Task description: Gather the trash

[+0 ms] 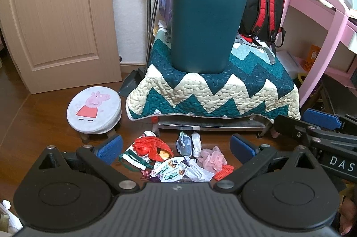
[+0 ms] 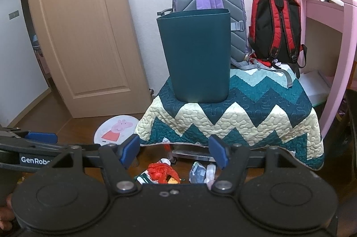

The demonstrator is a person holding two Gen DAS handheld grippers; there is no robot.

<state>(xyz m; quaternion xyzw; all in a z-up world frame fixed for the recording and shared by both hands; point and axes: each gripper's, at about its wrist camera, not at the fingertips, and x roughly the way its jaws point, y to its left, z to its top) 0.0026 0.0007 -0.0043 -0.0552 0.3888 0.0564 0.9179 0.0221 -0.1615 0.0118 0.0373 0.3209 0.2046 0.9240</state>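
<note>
The left hand-held gripper (image 1: 176,146) hangs low over the floor with its blue pads spread wide and nothing between them, and the right hand-held gripper (image 2: 175,151) sits beside it, also wide and empty. Just beyond the left one, the trash pile (image 1: 176,158) lies on the wooden floor in front of the quilt-covered tabletop (image 1: 212,89): a red plastic bag (image 1: 151,146), a printed snack wrapper (image 1: 171,170), a crumpled grey-white wrapper (image 1: 185,143), a pink mesh sponge (image 1: 213,157) and a scrap of orange netting (image 1: 225,171). All of it looks light, soft and crushable; the films are likely slippery and may slide out of a shallow pinch, so a bunched fold or a knotted part of the bag seems the best place to grip, and the sponge by its puffy middle. The dark green bin (image 1: 205,24) stands upright on the quilt, well above the pile. The near edge of the pile is cut off by the gripper body, pieces overlap so their count is unclear, and the bin's inside cannot be seen from either view.
</note>
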